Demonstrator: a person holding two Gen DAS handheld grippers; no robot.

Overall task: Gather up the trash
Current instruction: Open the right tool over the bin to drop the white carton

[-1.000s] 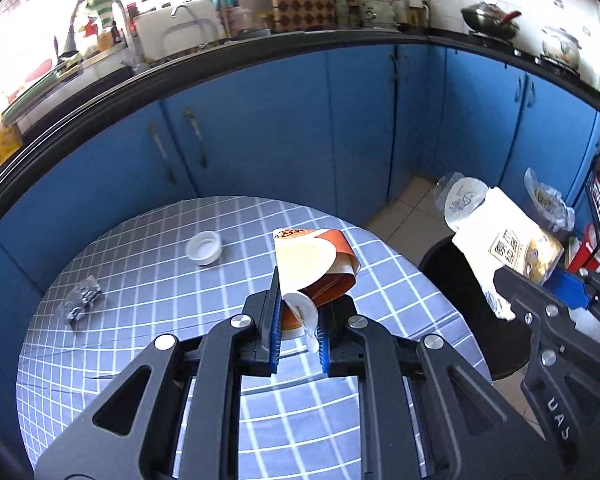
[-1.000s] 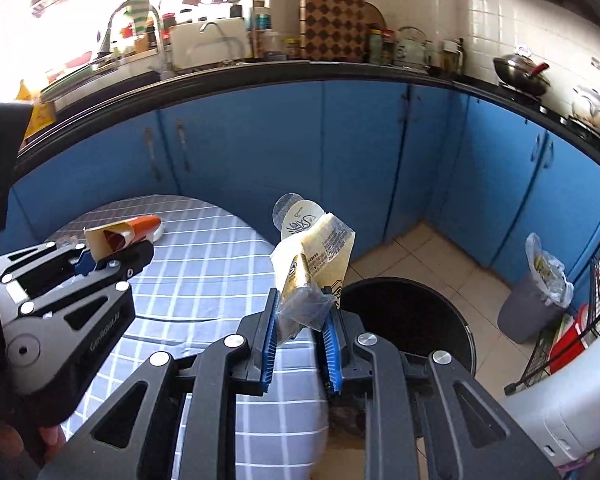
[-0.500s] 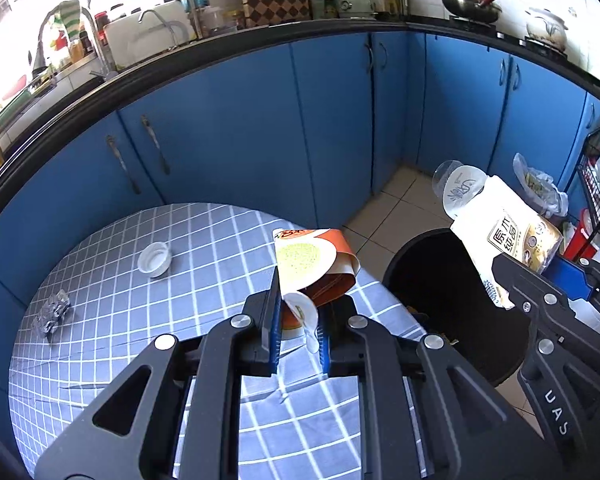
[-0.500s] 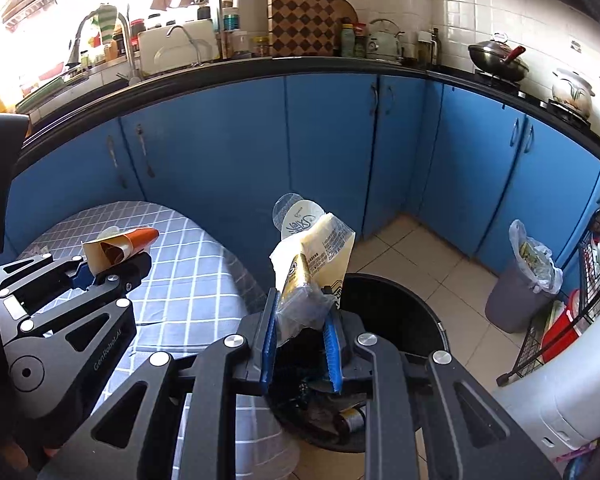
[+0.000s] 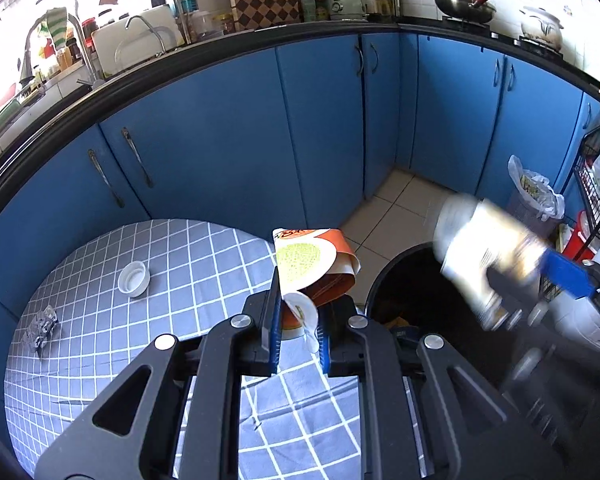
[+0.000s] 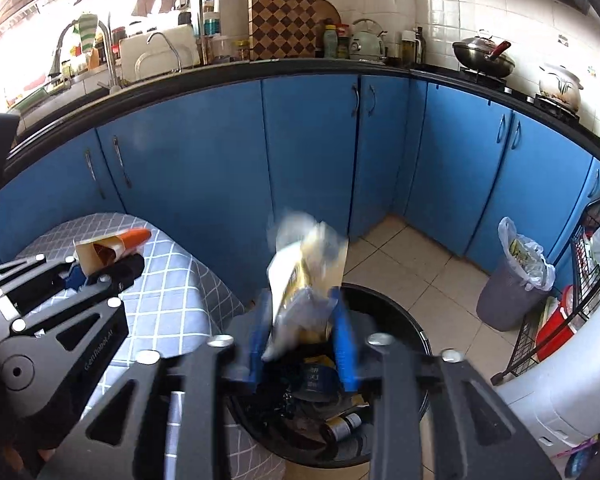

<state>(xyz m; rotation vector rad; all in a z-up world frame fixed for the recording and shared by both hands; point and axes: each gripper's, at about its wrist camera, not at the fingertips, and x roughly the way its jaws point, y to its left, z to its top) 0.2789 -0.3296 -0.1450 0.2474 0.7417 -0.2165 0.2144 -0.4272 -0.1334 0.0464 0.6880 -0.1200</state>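
The right gripper (image 6: 300, 344) is seen with its blue-padded jaws parted, having just been opening, and the crumpled white-and-gold plastic snack wrapper (image 6: 304, 280) is blurred between them, no longer pressed by either pad and apparently dropping. Directly beneath and just beyond that gripper lies the round black trash bin (image 6: 412, 328), whose mouth already holds dark bags, a small can and other refuse; the wrapper's long axis stands roughly upright, tilted a little away from the camera, so its lower end points into the bin. The left gripper (image 5: 298, 320) is clamped on a folded orange-and-white paper food packet (image 5: 312, 260), the packet being pinched at its near end and projecting forward and upward past the fingertips. From the left wrist view the packet is held above the near edge of the round table covered in a grey-blue checked cloth (image 5: 180, 248), and the bin's opening (image 5: 412, 280) lies to the right of that gripper and lower, just beside the table's rim. It is judged that the coming move turns on this offset: the packet would have to be carried rightward and over the rim before release. Still on the cloth, well apart from both grippers, a small white plastic cap (image 5: 134, 278) and a crumpled piece of silver foil (image 5: 42, 326) are left to be collected, both nearer the left hand.
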